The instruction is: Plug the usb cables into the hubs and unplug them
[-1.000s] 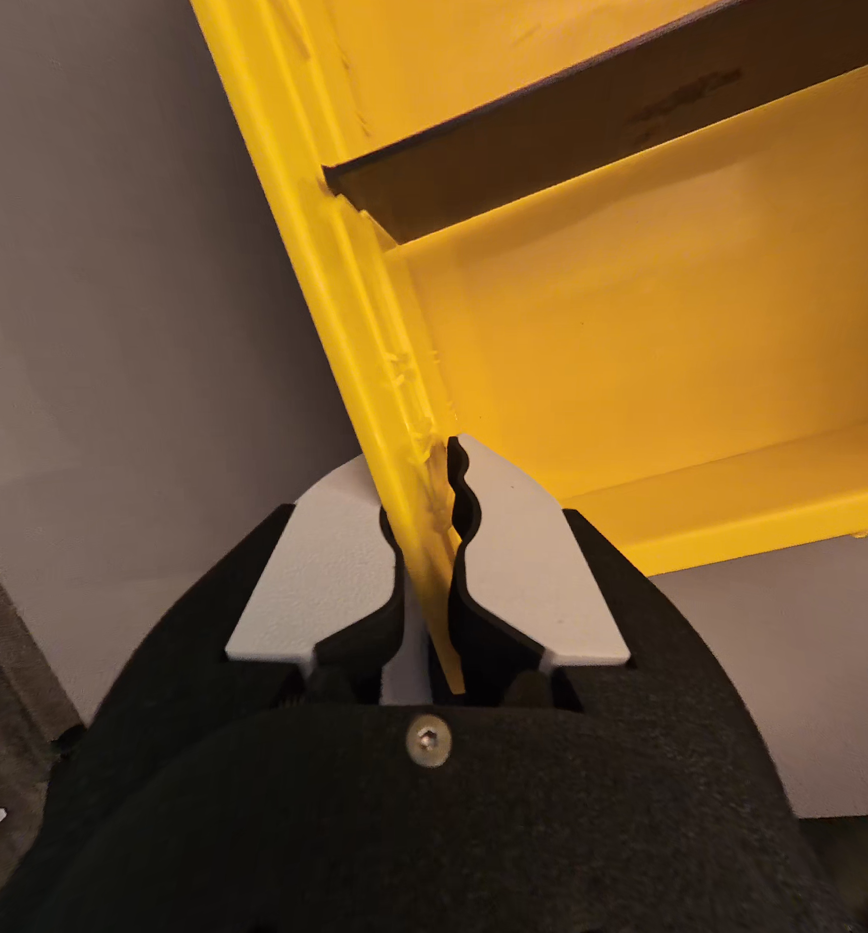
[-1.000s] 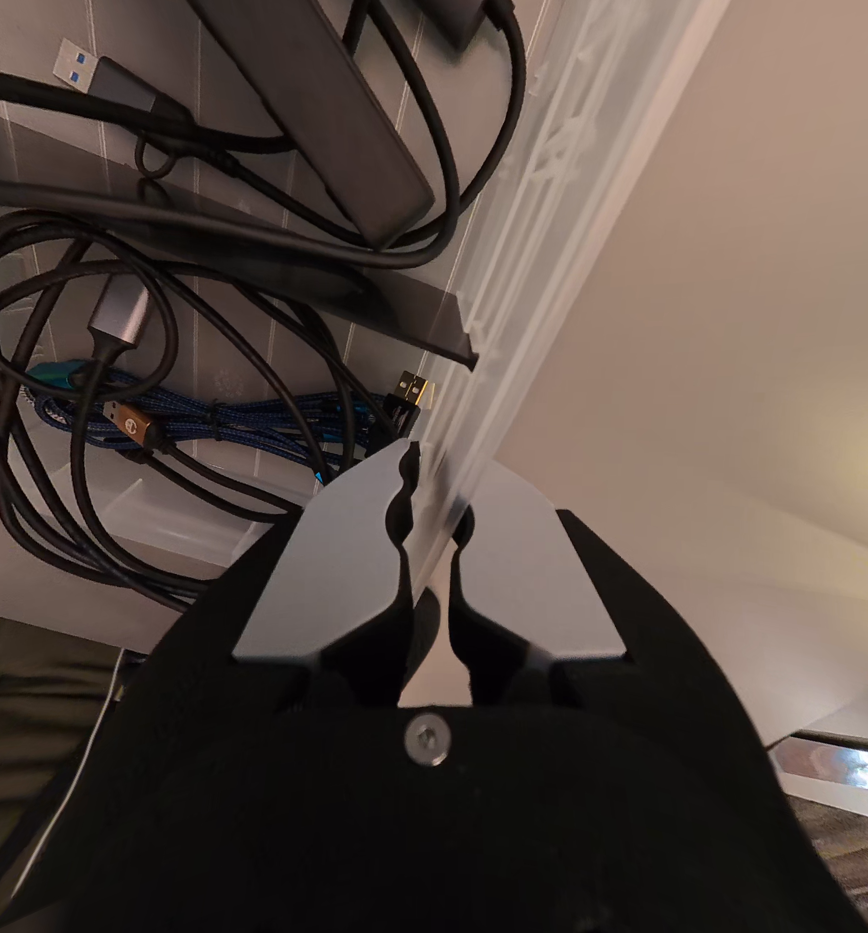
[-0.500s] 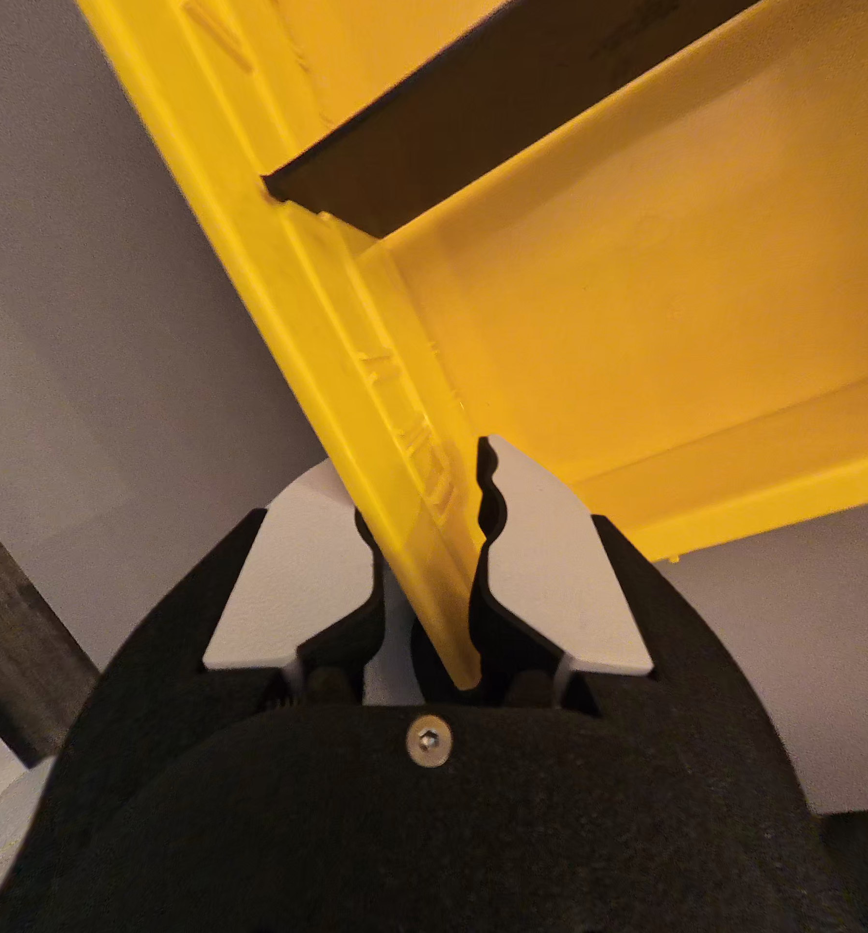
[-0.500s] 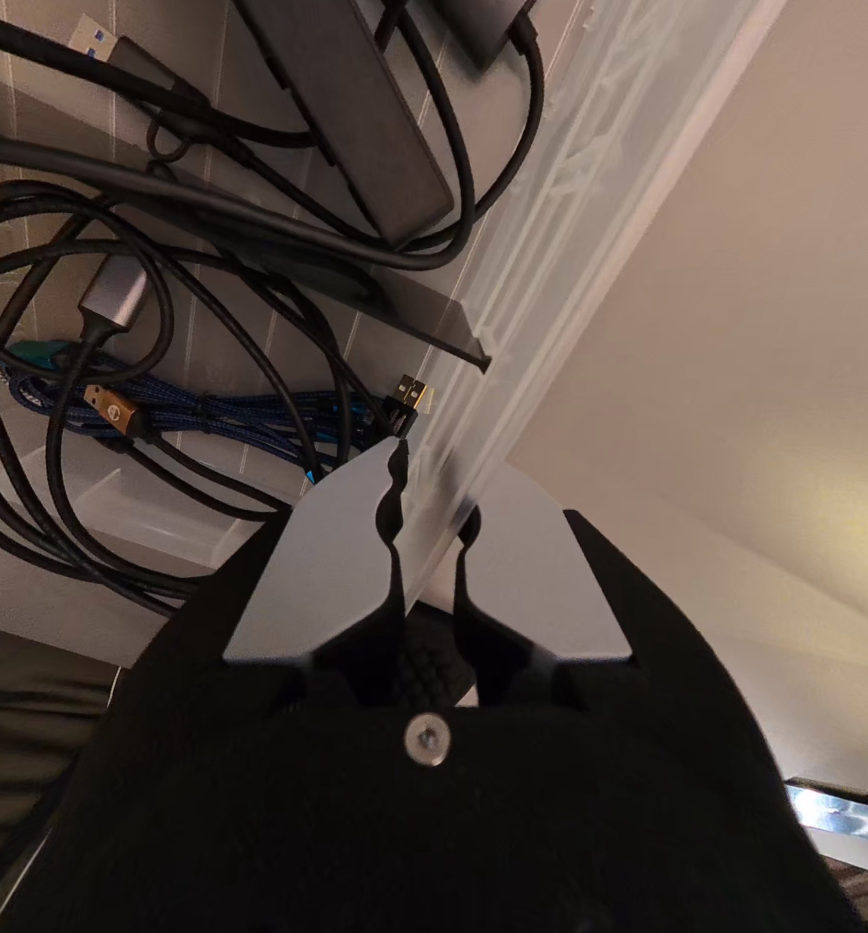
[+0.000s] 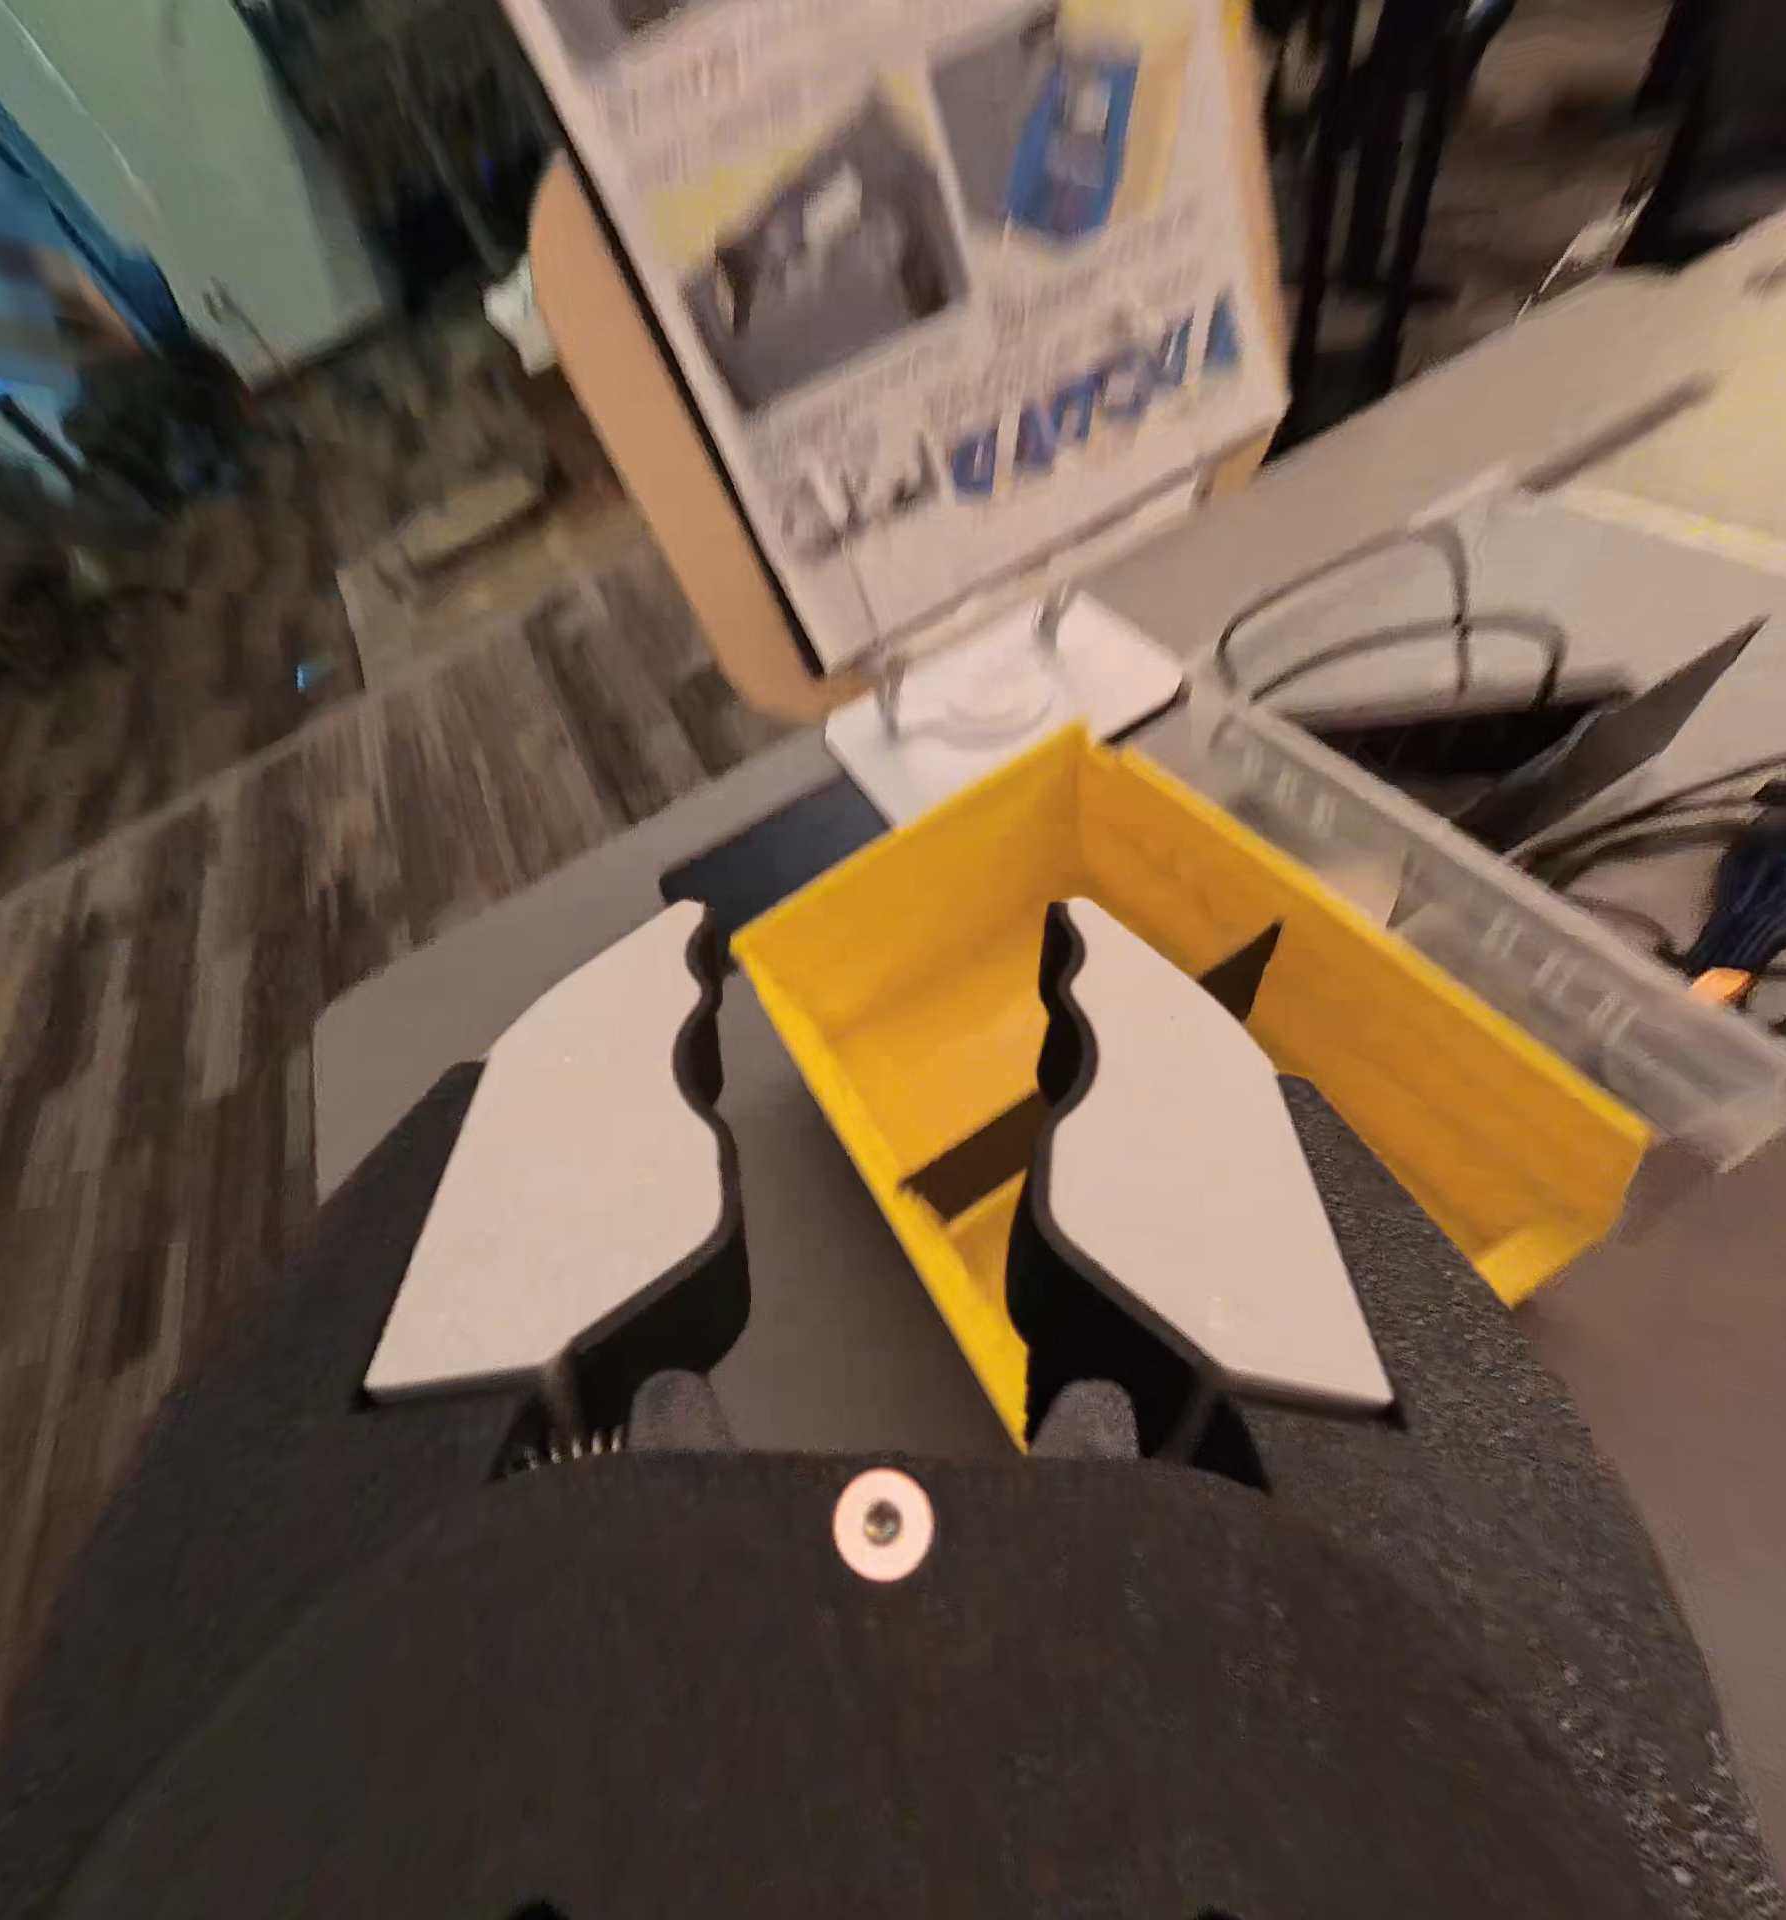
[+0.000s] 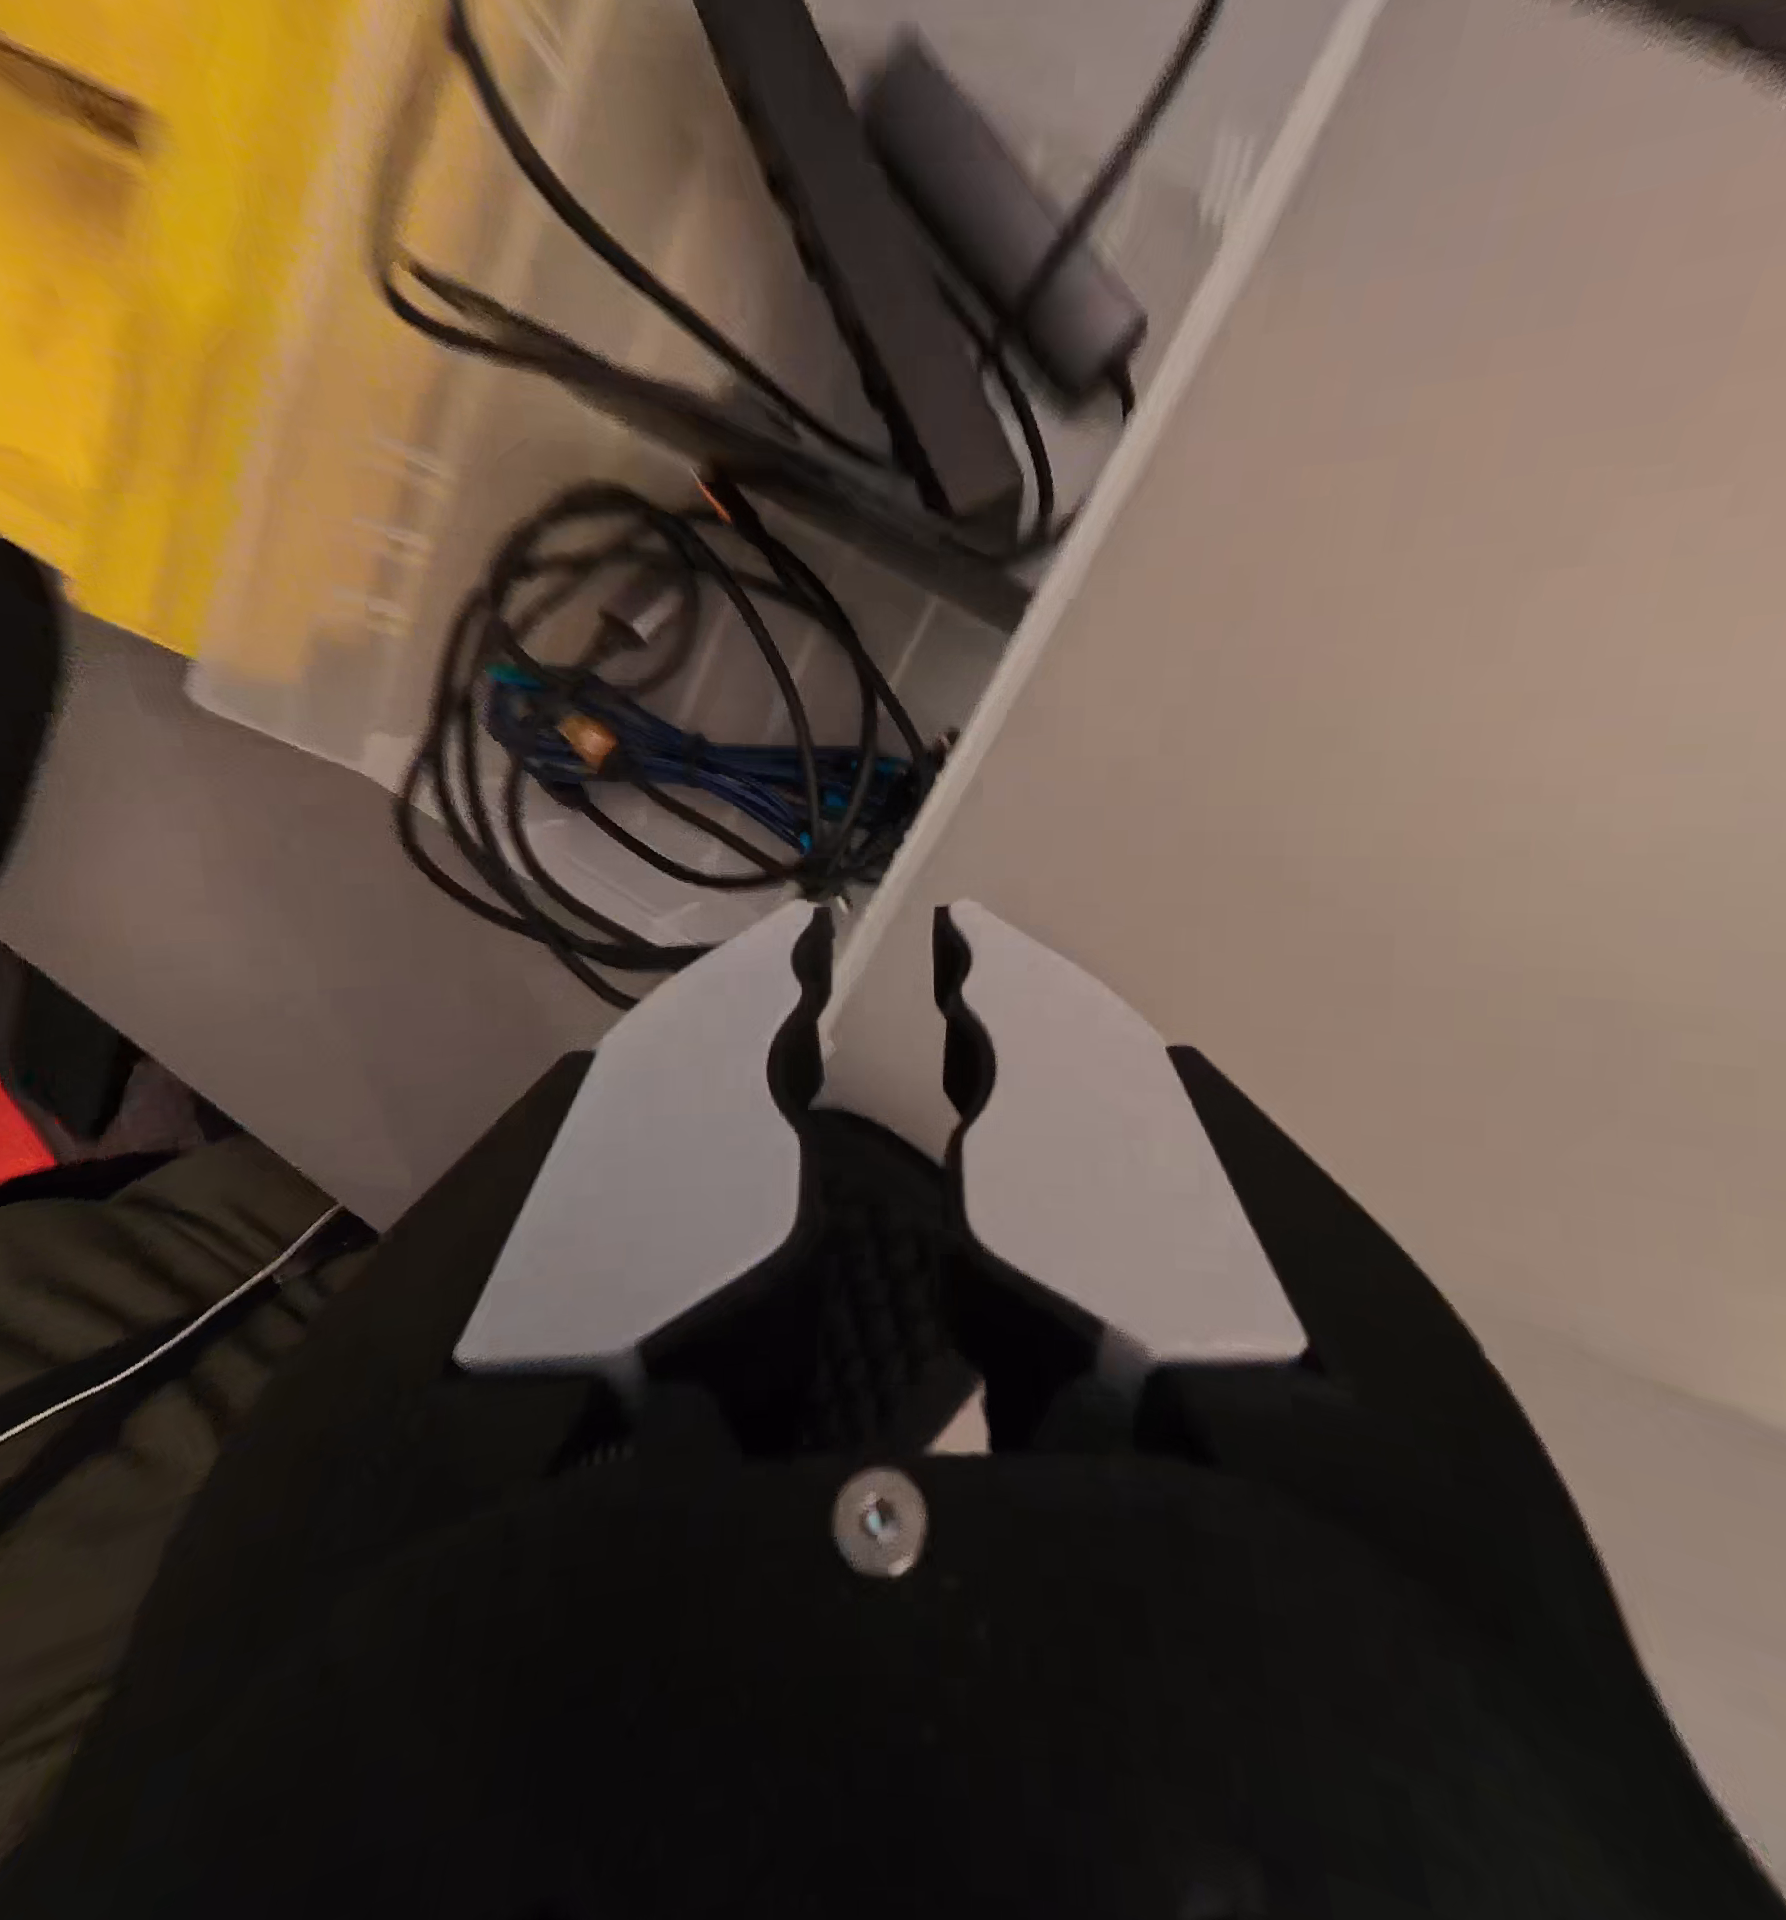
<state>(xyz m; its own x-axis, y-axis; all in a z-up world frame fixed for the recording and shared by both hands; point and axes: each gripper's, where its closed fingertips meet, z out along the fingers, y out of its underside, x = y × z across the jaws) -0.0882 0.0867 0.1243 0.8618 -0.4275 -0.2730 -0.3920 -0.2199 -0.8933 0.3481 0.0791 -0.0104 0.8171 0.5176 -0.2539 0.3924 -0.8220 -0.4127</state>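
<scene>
My left gripper point(image 5: 878, 920) is open, and the left wall of an empty yellow bin point(image 5: 1377, 1049) with dark dividers stands between the jaws, close to the right finger. The bin rests on the grey table. Beside it is a clear bin point(image 5: 1554, 977) holding cables. In the right wrist view my right gripper point(image 6: 881, 914) is open, with the clear bin's point(image 6: 1034, 665) right wall loose between the jaws. Inside lie coiled black USB cables point(image 6: 764, 665), a blue braided cable point(image 6: 691, 764) and two dark grey hubs point(image 6: 868, 260).
A printed cardboard box point(image 5: 930, 270) stands behind the bins, beyond a white stand base point(image 5: 1003, 707). The table's left edge drops to a carpeted floor point(image 5: 141, 831). The yellow bin point(image 6: 89, 312) shows top left in the right wrist view. A person's dark clothing point(image 6: 89, 1299) is at lower left. One gripper's finger ends stand about 45 cm off the other's.
Both grippers were shut on their bin walls and have opened and let go. The left gripper has pulled back and tilted, so the whole yellow bin now shows.
</scene>
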